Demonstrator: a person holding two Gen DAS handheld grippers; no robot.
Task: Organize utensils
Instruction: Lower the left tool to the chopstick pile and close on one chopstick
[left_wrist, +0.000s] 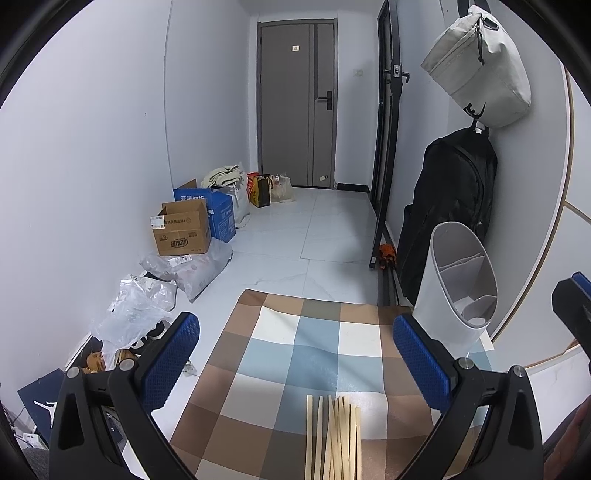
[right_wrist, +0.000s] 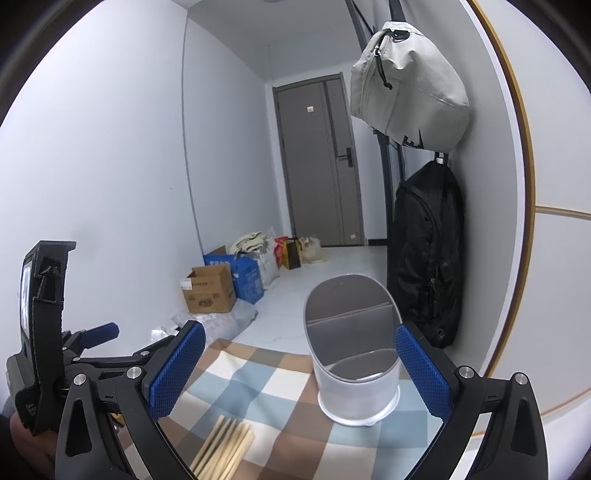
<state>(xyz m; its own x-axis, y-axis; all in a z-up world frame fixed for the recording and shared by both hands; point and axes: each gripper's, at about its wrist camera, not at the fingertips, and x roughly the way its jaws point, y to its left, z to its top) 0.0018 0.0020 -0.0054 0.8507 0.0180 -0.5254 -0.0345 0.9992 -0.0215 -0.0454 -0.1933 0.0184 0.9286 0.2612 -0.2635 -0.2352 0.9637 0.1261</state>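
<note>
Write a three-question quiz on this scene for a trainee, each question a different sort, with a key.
1. True or false: the chopsticks already stand in the holder.
2. Multiple choice: what lies under the holder? A) bare floor tiles B) a checked cloth C) a cardboard box
3. Fill in: both the left gripper and the right gripper are ____, with nothing between their pads.

Key:
1. False; they lie in a bundle on the cloth, apart from the holder.
2. B
3. open
</note>
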